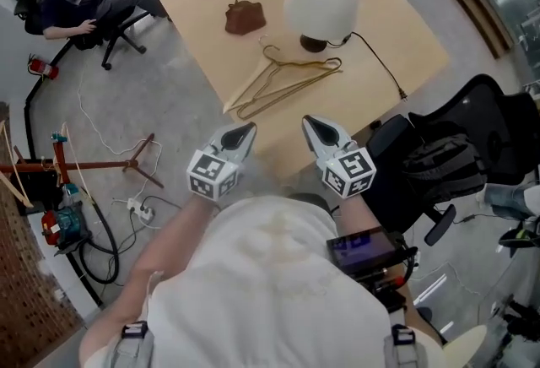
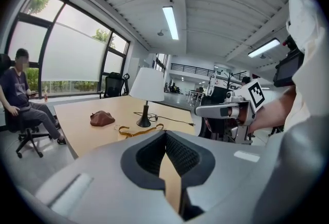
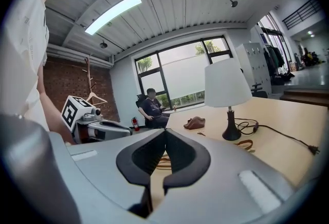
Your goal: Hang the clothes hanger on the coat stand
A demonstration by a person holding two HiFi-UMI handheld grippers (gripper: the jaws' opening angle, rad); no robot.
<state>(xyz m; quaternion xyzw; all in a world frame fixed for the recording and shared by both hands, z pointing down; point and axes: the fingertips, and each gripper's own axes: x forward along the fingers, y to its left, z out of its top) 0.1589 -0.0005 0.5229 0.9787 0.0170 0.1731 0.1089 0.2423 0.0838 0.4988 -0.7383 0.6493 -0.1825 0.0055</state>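
Wooden clothes hanger [image 1: 288, 78] lies flat on the table [image 1: 405, 29], just beside the lamp [image 1: 324, 2]. Left gripper [image 1: 243, 135] and right gripper [image 1: 315, 128] hover at the near table edge, jaws pressed together, empty.

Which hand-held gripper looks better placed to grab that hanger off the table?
Probably left: the left hand-held gripper points at the near end of the clothes hanger, and the coat stand is on that side.
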